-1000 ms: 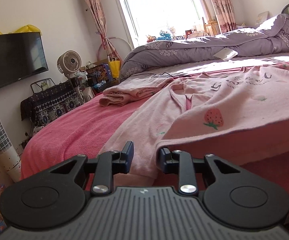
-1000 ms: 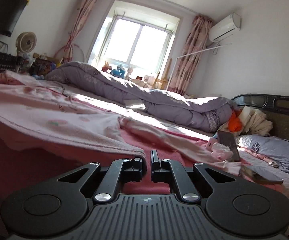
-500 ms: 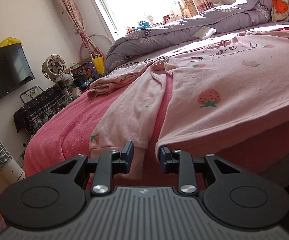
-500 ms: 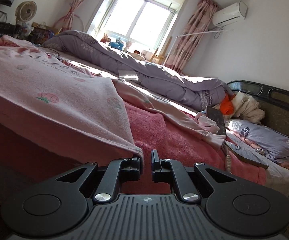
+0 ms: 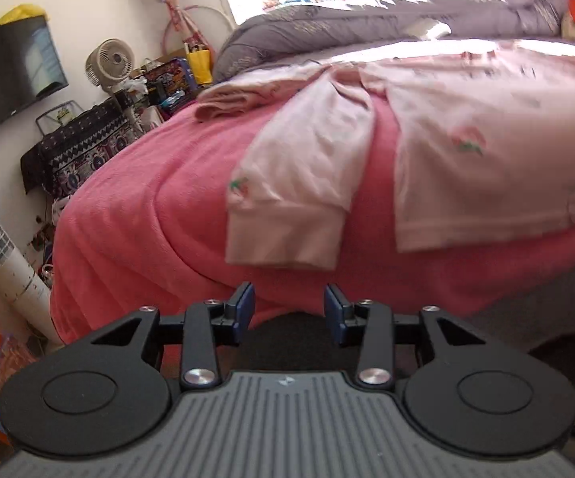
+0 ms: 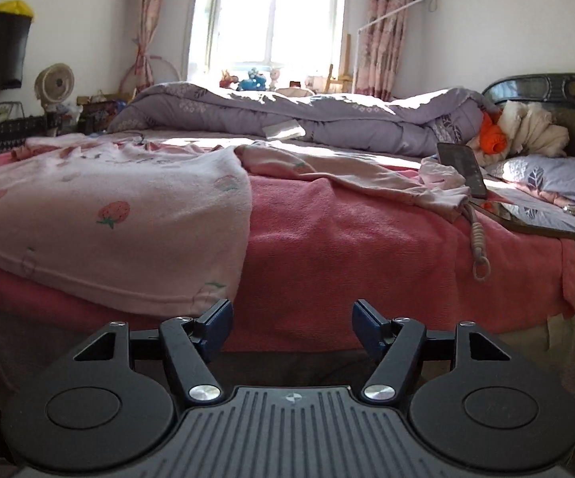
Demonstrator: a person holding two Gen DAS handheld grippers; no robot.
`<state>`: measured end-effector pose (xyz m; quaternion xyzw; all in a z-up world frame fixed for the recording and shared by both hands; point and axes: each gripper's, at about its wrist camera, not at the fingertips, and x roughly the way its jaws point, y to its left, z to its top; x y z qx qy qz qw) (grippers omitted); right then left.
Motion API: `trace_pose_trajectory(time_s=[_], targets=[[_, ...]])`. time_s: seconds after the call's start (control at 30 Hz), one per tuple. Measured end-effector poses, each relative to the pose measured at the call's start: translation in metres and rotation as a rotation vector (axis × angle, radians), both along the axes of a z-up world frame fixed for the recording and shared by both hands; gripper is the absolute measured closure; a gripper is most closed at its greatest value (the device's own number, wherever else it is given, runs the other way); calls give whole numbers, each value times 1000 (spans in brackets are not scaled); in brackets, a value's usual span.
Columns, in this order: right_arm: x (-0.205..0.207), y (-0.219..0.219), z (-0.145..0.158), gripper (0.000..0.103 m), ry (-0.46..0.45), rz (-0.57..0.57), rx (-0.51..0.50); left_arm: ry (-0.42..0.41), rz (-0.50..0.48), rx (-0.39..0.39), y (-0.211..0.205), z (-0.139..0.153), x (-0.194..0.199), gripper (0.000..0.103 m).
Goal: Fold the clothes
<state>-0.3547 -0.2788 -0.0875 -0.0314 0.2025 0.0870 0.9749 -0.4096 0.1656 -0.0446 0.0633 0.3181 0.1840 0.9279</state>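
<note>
A pale pink top with strawberry prints [image 5: 486,127] [image 6: 108,215] lies spread on the pink bed cover [image 5: 160,199] [image 6: 347,239]. Its hem hangs over the near bed edge. One sleeve [image 5: 299,183] droops over that edge in the left wrist view; the other sleeve [image 6: 347,175] stretches right across the cover. My left gripper [image 5: 289,306] hovers just below the sleeve cuff, jaws opening, nothing between them. My right gripper [image 6: 291,324] sits in front of the bed edge by the hem's corner, jaws opening wide and empty. A folded pink garment [image 5: 239,97] rests further back.
A grey-purple duvet [image 6: 307,119] fills the far side of the bed. A phone [image 6: 462,167], a mirror [image 6: 526,219], a rope cord [image 6: 478,243] and pillows [image 6: 558,179] lie right. A fan [image 5: 110,61], wall screen [image 5: 8,75] and a cluttered table [image 5: 84,139] stand left.
Both grippers let go of the top's hem and backed off from the bed edge. The top now lies flat on the cover, and both pairs of jaws stand wider.
</note>
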Motion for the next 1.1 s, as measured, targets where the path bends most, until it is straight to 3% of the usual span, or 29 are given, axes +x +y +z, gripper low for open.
trace_pose_trajectory(time_s=[0.1,0.23,0.3,0.37,0.47,0.6,0.67,0.77,0.9,1.0,1.1], targets=[[14,2,30,29,-111,-12,89,-200,-43,-131,4,42,4,50],[55,44,67,17,-299,89,176,-333,-182,-98,-42,59,51,40],[84,67,80,15,-326,169,241,-339,-217,-140,-62,57,86,40],[119,94,86,14,-300,223,231,-315,-227,-143,-76,48,115,40],[168,130,76,14,-154,257,134,-250,-215,-104,-93,26,151,40],[206,147,22,10,77,261,29,-163,-213,-55,-95,-11,166,34],[195,135,16,12,8,272,93,-230,-221,-59,-90,-22,160,29],[188,137,12,11,-4,274,64,-253,-224,-86,-86,-24,160,27],[192,130,30,11,43,290,74,-189,-260,-87,-83,8,161,27],[202,110,61,3,-76,292,2,-257,-319,-36,-73,53,169,24],[241,88,76,1,-134,198,-116,-295,-389,-23,-74,103,214,24]])
